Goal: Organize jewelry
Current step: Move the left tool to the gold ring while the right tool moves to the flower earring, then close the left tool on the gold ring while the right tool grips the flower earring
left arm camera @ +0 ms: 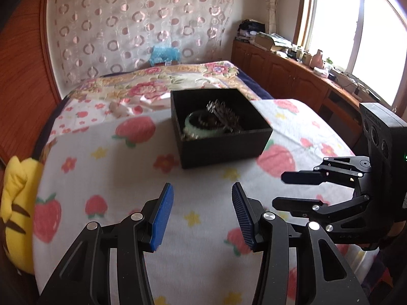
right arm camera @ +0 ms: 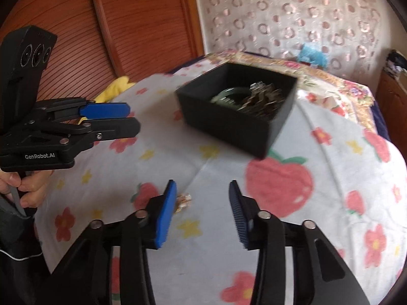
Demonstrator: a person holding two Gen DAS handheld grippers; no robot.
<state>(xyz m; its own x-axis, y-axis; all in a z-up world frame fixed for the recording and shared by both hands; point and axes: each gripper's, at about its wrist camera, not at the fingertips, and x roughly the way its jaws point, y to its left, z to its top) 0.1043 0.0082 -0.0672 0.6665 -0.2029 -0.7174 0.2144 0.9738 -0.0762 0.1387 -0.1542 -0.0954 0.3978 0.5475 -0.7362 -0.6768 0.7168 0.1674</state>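
A black open box (left arm camera: 223, 142) stands on the strawberry-print blanket (left arm camera: 122, 178). It holds a pale green bangle (left arm camera: 201, 124) and a heap of metal jewelry (left arm camera: 223, 117). The box also shows in the right wrist view (right arm camera: 229, 124). A small gold piece (right arm camera: 183, 201) lies on the blanket beside the left finger of my right gripper (right arm camera: 202, 211), which is open and empty. My left gripper (left arm camera: 202, 211) is open and empty, short of the box. The right gripper shows in the left wrist view (left arm camera: 279, 190), the left gripper in the right wrist view (right arm camera: 132, 118).
A yellow plush toy (left arm camera: 17, 211) lies at the blanket's left edge. A floral quilt (left arm camera: 157, 84) lies behind the box. A wooden cabinet (left arm camera: 292, 76) with clutter runs under the window on the right. A wooden sliding door (right arm camera: 127, 25) stands on the left.
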